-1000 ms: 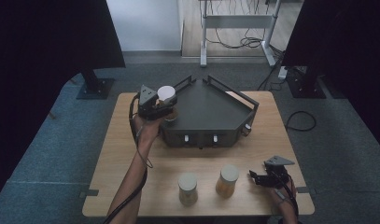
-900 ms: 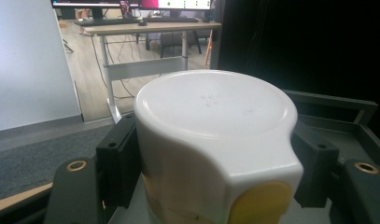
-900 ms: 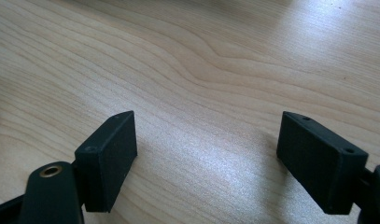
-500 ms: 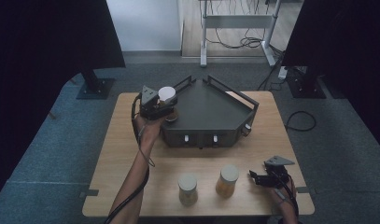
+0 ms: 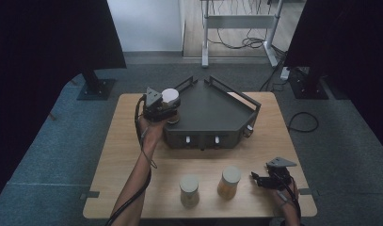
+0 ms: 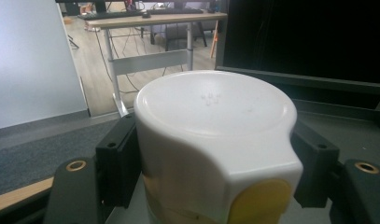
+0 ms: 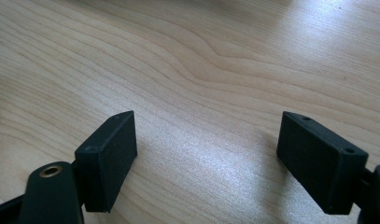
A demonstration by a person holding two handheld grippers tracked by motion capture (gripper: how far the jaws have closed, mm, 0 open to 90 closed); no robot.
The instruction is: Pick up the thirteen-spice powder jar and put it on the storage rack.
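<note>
Clamping white-lidded jar (image 6: 215,140), left hand-held gripper (image 5: 166,109); right (image 5: 263,180) agape.

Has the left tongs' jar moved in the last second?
No. The jar sits by the black tray's left corner as before, gripped by the left tongs.

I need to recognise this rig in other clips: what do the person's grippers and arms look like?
Each gripper, left gripper and right gripper, is black with two blocky black jaws, brass-ringed holes at the jaw bases, a grey three-cornered plate on top and a trailing black cable. The forearms are bare, without sleeves.
</note>
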